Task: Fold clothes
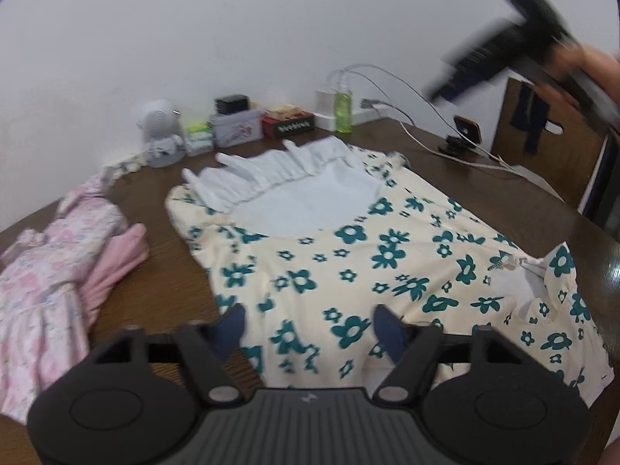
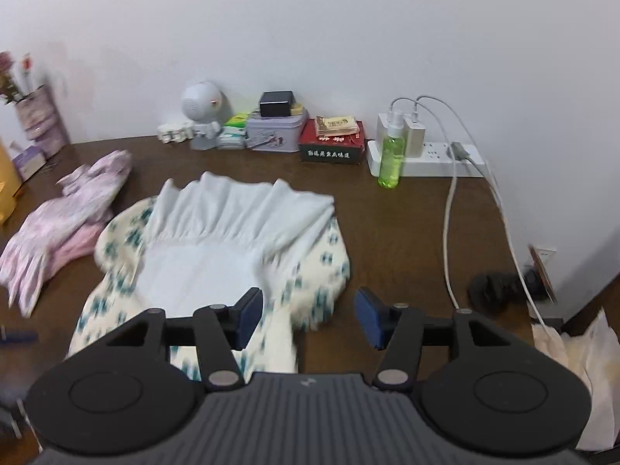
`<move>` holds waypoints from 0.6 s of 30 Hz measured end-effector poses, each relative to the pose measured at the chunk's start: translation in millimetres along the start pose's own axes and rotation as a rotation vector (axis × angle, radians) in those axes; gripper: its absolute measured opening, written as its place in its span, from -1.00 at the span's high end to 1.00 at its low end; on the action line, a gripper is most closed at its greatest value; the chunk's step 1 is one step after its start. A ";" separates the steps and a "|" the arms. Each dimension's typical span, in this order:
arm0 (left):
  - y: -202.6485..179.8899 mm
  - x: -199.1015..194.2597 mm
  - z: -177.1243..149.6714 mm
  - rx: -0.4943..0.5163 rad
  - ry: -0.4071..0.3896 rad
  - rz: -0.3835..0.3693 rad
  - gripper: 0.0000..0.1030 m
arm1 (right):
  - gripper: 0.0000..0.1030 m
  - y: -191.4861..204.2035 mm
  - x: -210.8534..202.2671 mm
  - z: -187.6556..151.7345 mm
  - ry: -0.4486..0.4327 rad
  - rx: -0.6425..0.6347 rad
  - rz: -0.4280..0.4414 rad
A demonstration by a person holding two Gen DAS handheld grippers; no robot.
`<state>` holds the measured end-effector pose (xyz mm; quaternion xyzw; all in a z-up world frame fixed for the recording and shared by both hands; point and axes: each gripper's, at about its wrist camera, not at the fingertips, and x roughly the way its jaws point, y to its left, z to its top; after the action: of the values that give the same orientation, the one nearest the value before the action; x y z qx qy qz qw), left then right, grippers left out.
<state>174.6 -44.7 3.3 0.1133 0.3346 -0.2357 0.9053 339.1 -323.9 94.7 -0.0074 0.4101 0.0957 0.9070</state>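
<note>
Dress lies spread lengthwise near to far, white lining far. We hold the left gripper over its near hem, nearer than the raised right gripper; both stand apart, empty.

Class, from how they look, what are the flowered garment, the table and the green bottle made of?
Flowered garment: soft woven or knit cloth, matte; it wrinkles and its white lining gathers.
Table: dark wood or wood-look laminate, grain lines, slight sheen.
Green bottle: probably clear plastic, see-through, holding green liquid.
</note>
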 end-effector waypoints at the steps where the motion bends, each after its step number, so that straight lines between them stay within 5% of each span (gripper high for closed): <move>1: -0.1 7.0 -0.7 0.006 0.018 -0.014 0.17 | -0.03 -1.0 14.4 13.1 0.018 0.006 -0.011; 3: -0.1 20.4 -2.9 0.020 0.054 -0.039 0.48 | 0.11 -1.4 48.7 28.8 0.060 0.013 -0.033; 6: 2.1 33.4 -9.0 0.037 0.089 -0.057 0.50 | 0.32 2.5 103.5 39.8 0.136 0.032 -0.046; 13: 8.0 35.4 -11.2 0.039 0.092 -0.089 0.48 | 0.46 0.8 186.2 40.3 0.213 0.087 -0.105; 18: 8.4 35.2 -11.7 0.040 0.084 -0.095 0.47 | 0.96 2.4 196.9 37.6 0.219 0.089 -0.126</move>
<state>195.7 -45.5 -28.2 0.1251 0.3724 -0.2799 0.8760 493.7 -285.1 -27.0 -0.0032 0.5091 0.0188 0.8605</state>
